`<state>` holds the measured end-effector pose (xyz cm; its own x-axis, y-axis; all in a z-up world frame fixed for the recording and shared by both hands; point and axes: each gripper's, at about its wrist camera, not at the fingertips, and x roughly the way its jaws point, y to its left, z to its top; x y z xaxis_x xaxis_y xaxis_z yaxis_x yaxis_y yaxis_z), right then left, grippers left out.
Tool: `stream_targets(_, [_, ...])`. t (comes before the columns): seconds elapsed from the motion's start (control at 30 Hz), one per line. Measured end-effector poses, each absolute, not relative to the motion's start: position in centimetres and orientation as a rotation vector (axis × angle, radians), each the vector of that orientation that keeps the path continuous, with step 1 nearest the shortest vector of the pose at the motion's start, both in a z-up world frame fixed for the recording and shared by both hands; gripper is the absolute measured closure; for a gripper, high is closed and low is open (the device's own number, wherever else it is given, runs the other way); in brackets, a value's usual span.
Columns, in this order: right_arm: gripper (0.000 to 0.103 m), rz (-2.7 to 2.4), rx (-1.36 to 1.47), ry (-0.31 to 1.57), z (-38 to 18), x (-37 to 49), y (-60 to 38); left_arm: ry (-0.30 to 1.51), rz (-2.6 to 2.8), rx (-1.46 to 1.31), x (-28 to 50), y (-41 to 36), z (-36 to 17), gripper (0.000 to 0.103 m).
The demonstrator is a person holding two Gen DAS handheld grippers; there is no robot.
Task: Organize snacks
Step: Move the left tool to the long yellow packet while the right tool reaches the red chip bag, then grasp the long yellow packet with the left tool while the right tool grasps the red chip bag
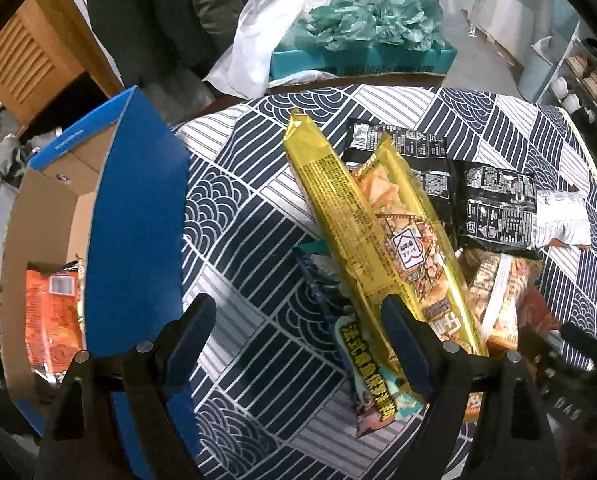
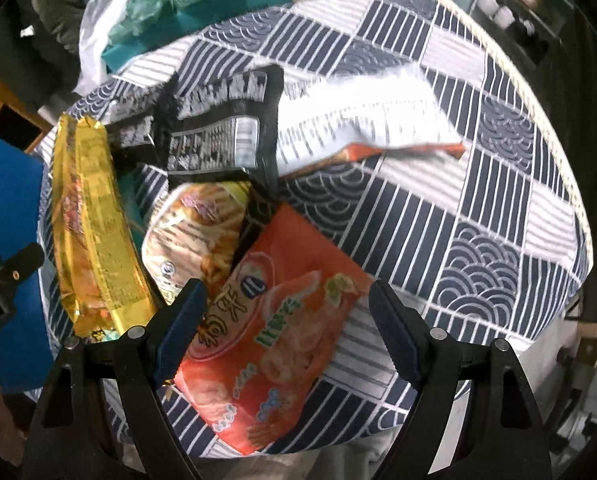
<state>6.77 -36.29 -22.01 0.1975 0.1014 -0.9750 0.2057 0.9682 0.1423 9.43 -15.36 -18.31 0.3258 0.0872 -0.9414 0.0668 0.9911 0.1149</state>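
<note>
The sorting looks barely begun: only one orange packet (image 1: pixel 52 312) lies inside the blue-sided cardboard box (image 1: pixel 138 216) at the left edge of the tabletop (image 2: pixel 478 184), while the rest of the snacks sit heaped on the patterned cloth. In the pile are two long, glossy yellow packets (image 1: pixel 338 216), a couple of black crinkly foil bags (image 1: pixel 494 208) printed with small text, a pale bag of what looks like fries (image 2: pixel 194 236), and a flat orange-red ring-snack bag (image 2: pixel 290 316) nearest the right side. A white pouch (image 2: pixel 362 116) farther back is blurred, so I can't say what it is.

The left tongs (image 1: pixel 298 344) hang with fingers spread, empty, between box and pile. The right tongs (image 2: pixel 286 320) are spread too, straddling the orange-red bag but, as far as I can judge, not pinching it.
</note>
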Motion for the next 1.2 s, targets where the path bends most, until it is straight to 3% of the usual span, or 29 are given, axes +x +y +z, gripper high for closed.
stream_targets(0.53, [0.020, -0.152, 0.082, 1.391, -23.8, 7.3, -36.3, 1.267, 0.009, 0.100, 12.0, -17.1, -19.7, 0.016])
stream_targets(0.77, [0.020, -0.126, 0.126, 1.461, -26.2, 6.8, -37.4, 1.299, -0.013, 0.111, 12.9, -18.0, -20.8, 0.016])
stream_targets(0.83, [0.026, -0.122, 0.126, 1.448, -26.1, 6.9, -37.6, 1.298, -0.015, 0.101, 13.0, -17.8, -21.0, 0.016])
stream_targets(0.9, [0.040, -0.112, 0.127, 1.436, -25.9, 7.0, -37.8, 1.298, -0.026, 0.072, 13.2, -17.4, -21.2, 0.017])
stream_targets(0.93, [0.043, -0.100, 0.148, 1.431, -25.9, 7.0, -38.1, 1.302, -0.034, 0.054, 13.2, -17.1, -21.4, 0.019])
stream_targets(1.0, [0.052, -0.086, 0.167, 1.425, -25.5, 7.0, -38.6, 1.305, -0.057, 0.016, 13.3, -16.5, -21.6, 0.037])
stream_targets(1.07, [0.055, -0.074, 0.174, 1.414, -25.0, 7.1, -38.8, 1.322, -0.082, -0.011, 13.4, -16.3, -21.8, 0.066])
stream_targets(1.2, [0.057, -0.061, 0.150, 1.376, -23.5, 6.7, -38.9, 1.313, -0.091, -0.007, 13.1, -16.1, -21.6, 0.069])
